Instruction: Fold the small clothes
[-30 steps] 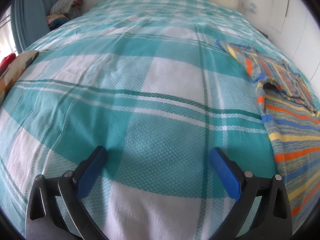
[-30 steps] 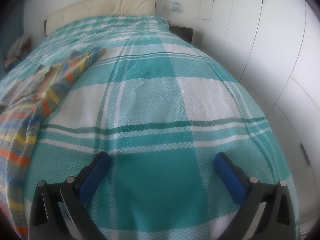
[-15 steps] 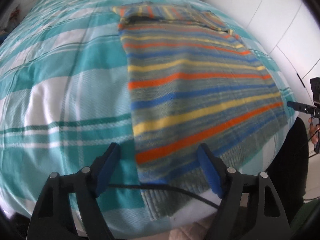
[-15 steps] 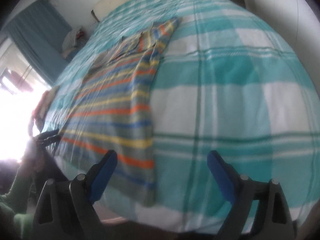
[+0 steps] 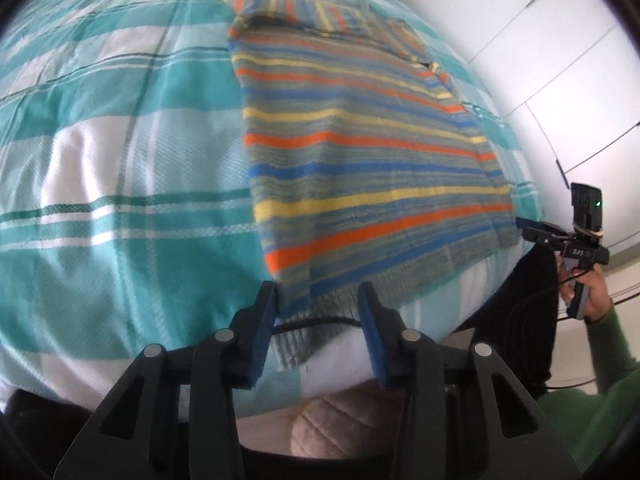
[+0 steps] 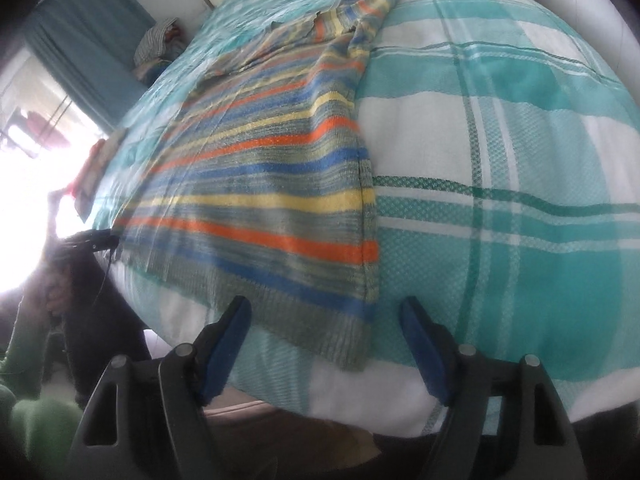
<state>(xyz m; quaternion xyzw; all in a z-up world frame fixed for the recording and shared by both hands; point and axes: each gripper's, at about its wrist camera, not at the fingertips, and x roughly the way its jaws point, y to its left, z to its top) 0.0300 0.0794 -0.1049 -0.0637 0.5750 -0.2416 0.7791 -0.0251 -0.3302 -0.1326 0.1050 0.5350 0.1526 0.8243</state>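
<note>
A striped knit sweater (image 5: 360, 152) in grey, orange, blue and yellow lies flat on the teal plaid bed cover (image 5: 120, 160), hem at the near edge. My left gripper (image 5: 318, 320) is open, its jaws partly narrowed, straddling the hem's left corner without gripping it. In the right wrist view the sweater (image 6: 272, 184) lies ahead to the left. My right gripper (image 6: 326, 340) is open wide, just short of the hem's right corner. The right gripper also shows in the left wrist view (image 5: 532, 229), at the hem's far corner.
White wardrobe doors (image 5: 540, 40) stand to the right of the bed. A teal curtain (image 6: 80, 40), a clothes pile (image 6: 156, 40) and a bright window lie on the left side. A black cable (image 5: 320, 322) crosses between the left fingers. My green sleeve (image 5: 600, 360) shows.
Both grippers swung from bare bedspread toward the sweater and closed in on its near hem corners. The left gripper's jaws have narrowed since half a second ago.
</note>
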